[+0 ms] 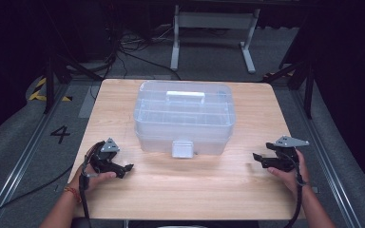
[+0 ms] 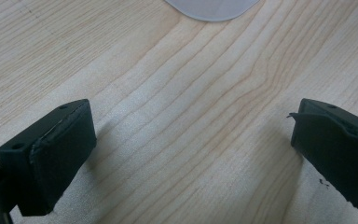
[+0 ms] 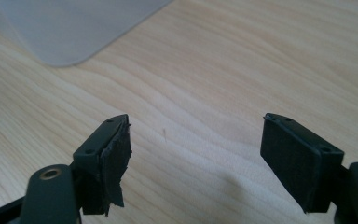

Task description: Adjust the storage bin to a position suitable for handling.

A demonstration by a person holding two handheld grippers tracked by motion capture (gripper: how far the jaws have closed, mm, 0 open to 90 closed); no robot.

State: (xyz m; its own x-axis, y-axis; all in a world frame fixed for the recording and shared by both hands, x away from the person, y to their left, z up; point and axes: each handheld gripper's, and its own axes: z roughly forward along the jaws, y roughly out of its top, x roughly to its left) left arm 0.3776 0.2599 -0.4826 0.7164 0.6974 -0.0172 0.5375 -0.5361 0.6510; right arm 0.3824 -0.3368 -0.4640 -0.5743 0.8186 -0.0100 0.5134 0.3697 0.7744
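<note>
The clear plastic box point(image 1: 184, 118) sits in the middle of the high view, on the far half of the wooden table point(image 1: 185, 190), with its lid on. A pale handle point(image 1: 185, 97) lies flat across the top of the lid, and a frosted latch point(image 1: 182, 148) hangs down the middle of the front wall, facing the person. Through the lid I can make out faint divider lines, but whether anything lies in the compartments I cannot tell.

The left gripper point(image 1: 126, 168) is at the lower left of the high view, held in the person's left hand point(image 1: 92, 178) low over the table, pointing toward the middle of the frame. It is clear of the box, just short of its front left corner. In the left gripper view its jaws stand wide apart with bare wood grain between them, and a rounded corner of the box point(image 2: 212, 9) shows at the top edge.

The right gripper point(image 1: 256, 157) is at the lower right, in the right hand point(image 1: 287, 173), pointing left toward the box and apart from it. In the right gripper view its jaws are apart, less wide than the left pair, with nothing between them. The left pad point(image 3: 116, 163) looks frayed along its edge. A frosted corner of the box point(image 3: 74, 28) fills the upper left there.
</note>
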